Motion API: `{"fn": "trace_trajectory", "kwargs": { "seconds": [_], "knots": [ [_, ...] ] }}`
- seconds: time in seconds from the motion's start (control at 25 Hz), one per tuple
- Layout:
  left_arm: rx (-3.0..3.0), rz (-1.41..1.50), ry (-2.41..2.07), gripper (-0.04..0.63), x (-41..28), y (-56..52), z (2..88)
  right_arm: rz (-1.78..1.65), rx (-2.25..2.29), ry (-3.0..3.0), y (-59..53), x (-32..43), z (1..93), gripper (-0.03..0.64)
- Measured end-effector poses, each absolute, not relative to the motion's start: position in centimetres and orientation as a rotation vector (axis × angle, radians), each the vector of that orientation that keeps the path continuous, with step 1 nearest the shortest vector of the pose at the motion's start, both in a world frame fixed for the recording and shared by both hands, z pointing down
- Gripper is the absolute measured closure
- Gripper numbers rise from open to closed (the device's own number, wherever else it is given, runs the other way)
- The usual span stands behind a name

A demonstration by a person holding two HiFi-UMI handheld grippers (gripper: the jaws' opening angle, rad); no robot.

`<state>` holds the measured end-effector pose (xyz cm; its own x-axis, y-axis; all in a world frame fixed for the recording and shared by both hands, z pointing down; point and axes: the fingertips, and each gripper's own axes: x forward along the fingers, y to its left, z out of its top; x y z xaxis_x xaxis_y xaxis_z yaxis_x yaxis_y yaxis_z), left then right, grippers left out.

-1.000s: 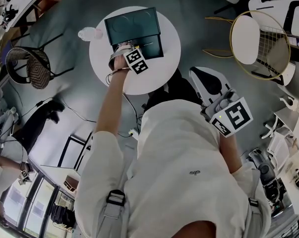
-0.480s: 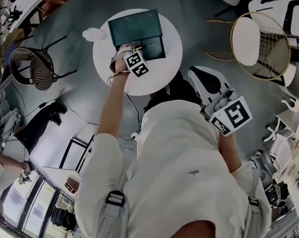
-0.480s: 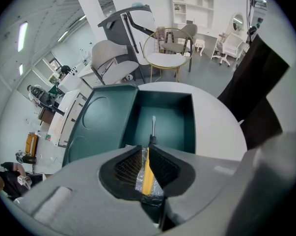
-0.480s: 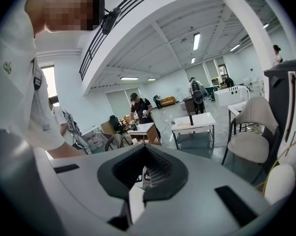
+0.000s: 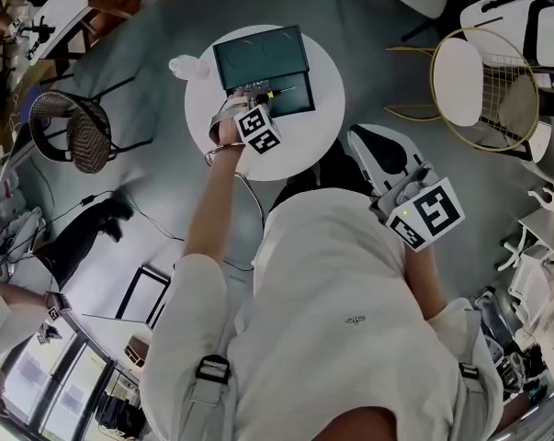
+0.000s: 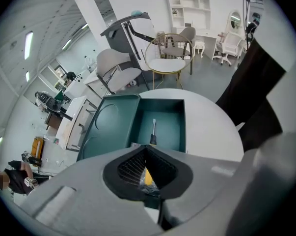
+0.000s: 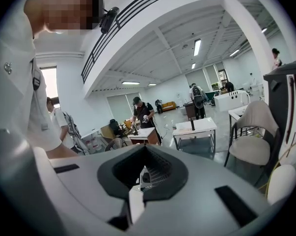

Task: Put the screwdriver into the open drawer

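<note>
Left gripper view: screwdriver (image 6: 151,139) over open drawer (image 6: 170,126)

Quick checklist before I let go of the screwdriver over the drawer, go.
1. Left gripper shut on the screwdriver: ok.
2. Drawer open: ok.
3. Screwdriver tip over the drawer's inside: ok.
4. Handle past the drawer's front wall: cannot tell.
5. Right gripper shut, empty, away from the table: ok.

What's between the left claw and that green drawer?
The screwdriver: the left gripper pinches its handle, with the shaft over the open drawer. This shows in the left gripper view.
</note>
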<state>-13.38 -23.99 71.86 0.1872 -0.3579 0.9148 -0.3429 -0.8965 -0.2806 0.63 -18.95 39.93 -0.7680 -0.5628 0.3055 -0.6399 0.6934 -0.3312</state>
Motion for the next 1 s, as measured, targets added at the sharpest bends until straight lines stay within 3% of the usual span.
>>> {"fn": "trace_trajectory", "kwargs": {
  "seconds": [0.36,1.0],
  "knots": [
    [-2.463,-1.744,0.831,0.583,-13.9,-22.8,68.0,0.582,1.015,-2.754,-17.0,-0.3,38.6,0.611],
    [-2.754,-1.247,1.186,0.584,-14.2,-18.1,57.3,0.532,1.052,-2.776,-12.1,-1.7,37.6,0.611]
  ]
}}
